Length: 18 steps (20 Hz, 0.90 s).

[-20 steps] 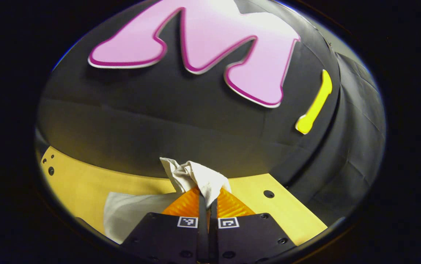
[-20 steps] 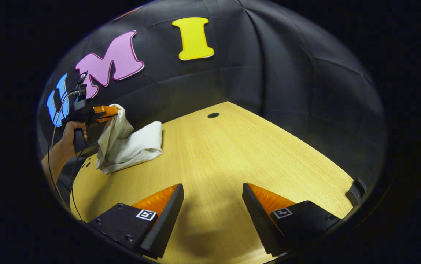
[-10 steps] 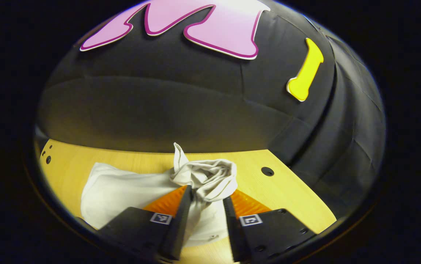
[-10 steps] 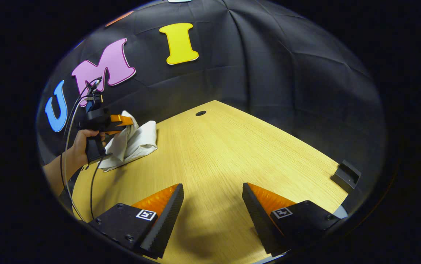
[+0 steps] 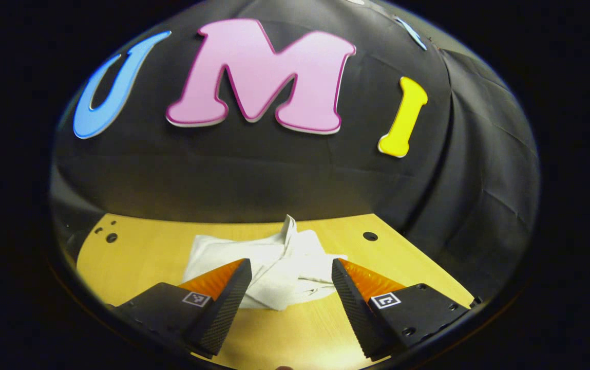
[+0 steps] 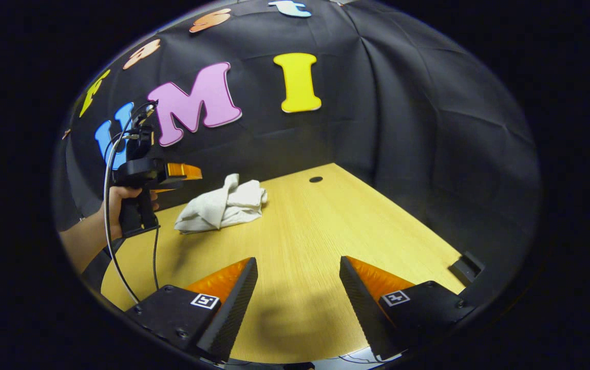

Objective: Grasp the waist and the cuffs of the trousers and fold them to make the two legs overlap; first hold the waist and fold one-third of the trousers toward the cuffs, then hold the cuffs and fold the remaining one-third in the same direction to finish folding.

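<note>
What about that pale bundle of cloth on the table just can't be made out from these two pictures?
- Waist and cuffs: the trousers lie bunched, so in both views the folds hide which end is which.
- Near edge of the bundle: in the left gripper view, the left gripper covers part of it.
- Layers: in the right gripper view the trousers are too small to count folds.

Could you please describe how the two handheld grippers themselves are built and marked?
Each gripper, left and right, has two wedge-shaped fingers with ribbed faces on black bolted plates, each bearing a small square black-and-white marker. In the right gripper view, the left gripper has a black pistol-grip body with looping cables.
</note>
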{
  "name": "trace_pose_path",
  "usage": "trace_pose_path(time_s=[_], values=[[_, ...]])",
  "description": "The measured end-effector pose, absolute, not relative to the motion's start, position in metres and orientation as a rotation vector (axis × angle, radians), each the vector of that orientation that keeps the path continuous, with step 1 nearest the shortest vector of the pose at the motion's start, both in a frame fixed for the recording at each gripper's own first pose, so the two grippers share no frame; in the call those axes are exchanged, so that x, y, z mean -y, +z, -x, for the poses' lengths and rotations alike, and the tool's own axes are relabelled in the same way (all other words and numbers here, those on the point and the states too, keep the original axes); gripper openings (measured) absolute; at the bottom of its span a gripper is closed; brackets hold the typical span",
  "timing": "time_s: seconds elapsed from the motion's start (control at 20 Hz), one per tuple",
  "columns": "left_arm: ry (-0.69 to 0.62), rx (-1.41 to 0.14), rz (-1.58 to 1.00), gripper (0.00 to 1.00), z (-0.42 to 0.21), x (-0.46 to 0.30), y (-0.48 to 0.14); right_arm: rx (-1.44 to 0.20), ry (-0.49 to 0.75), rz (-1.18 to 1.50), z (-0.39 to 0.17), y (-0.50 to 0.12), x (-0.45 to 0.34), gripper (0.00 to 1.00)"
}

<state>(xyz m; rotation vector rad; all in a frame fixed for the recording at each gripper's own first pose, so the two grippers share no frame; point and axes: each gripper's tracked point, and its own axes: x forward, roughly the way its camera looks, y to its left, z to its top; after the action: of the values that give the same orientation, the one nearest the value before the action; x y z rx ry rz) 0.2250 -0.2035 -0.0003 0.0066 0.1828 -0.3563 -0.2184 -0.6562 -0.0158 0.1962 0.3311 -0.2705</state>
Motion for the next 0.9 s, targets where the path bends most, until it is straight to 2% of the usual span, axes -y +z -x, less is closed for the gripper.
trace_pose_path(time_s=[0.25,0.45,0.7,0.9], values=[[-0.289,-0.114,-0.028,0.97,-0.11,0.132,0.051,-0.26,-0.203,-0.179,0.236,0.052,0.622,0.98],[-0.248,-0.093,0.022,0.97,-0.026,0.081,0.068,-0.212,-0.149,-0.145,0.256,0.098,0.589,0.98],[-0.176,-0.021,0.016,0.97,0.057,0.013,0.06,-0.152,-0.11,-0.137,0.285,0.133,0.55,0.98],[-0.107,-0.003,0.06,0.97,0.114,-0.026,0.026,-0.186,-0.092,-0.112,0.311,0.118,0.528,0.98]])
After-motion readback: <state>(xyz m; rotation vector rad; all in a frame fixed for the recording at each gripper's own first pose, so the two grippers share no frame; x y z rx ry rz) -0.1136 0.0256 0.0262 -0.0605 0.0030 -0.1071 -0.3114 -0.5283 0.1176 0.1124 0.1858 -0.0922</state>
